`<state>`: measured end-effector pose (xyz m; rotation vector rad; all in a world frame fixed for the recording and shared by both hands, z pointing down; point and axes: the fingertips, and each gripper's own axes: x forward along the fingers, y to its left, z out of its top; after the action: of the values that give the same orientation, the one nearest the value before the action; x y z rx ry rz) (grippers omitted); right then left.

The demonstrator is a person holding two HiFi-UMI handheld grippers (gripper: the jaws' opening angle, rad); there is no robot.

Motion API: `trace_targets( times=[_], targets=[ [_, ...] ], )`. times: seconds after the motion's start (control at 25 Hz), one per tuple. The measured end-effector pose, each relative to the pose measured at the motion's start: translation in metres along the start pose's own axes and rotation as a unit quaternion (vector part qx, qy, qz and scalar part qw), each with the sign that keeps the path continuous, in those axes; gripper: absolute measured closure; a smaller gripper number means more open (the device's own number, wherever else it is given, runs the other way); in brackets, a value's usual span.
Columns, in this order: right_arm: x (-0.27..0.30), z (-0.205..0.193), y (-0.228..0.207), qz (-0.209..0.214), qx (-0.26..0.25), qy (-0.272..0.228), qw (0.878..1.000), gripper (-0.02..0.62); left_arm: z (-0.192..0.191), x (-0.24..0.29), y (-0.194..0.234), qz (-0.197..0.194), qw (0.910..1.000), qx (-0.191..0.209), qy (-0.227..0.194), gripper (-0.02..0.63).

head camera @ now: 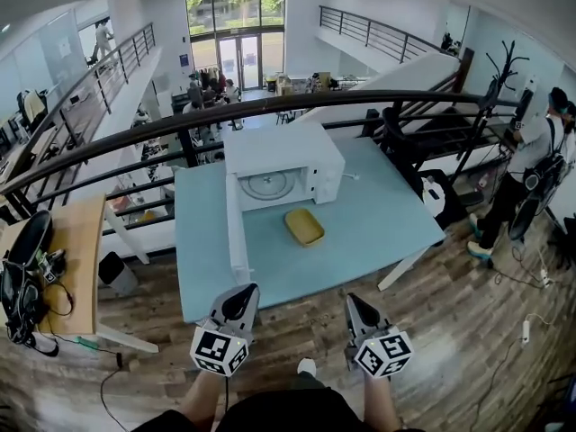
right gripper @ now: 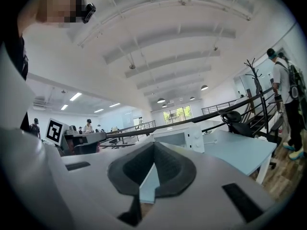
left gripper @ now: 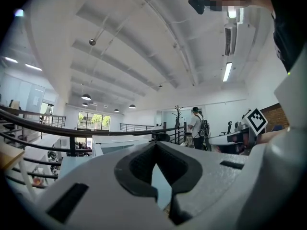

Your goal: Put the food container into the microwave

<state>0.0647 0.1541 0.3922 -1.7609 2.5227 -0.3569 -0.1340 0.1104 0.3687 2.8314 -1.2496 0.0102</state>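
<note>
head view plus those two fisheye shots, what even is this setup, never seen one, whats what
There is no robot here. A person holds a hand tool with two jaws in each hand: the left gripper and the right gripper. The head view comes from a camera on the person's head, looking down. Each of the other two pictures comes from a camera riding on one gripper, looking along its jaws. Both pairs of jaws are shut and hold nothing. Ahead stands a table with a microwave, its door open. A yellow container lies in front of it, and neither gripper touches it.
</note>
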Motion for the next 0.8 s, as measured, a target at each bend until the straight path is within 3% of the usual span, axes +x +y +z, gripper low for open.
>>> trace_targets(
  times=[0.52,0.8],
  targets=[
    [0.053,0.006,-0.105,0.041,0.028,0.016,0.999,0.589,-0.013,0.104,-0.019,0.036,0.9992,0.003,0.017,0.603],
    [0.070,-0.002,-0.134,0.059,0.056,0.026,0.996,0.589,-0.024,0.129,-0.019,0.058,0.9980,0.001,0.027,0.603]
  ],
)
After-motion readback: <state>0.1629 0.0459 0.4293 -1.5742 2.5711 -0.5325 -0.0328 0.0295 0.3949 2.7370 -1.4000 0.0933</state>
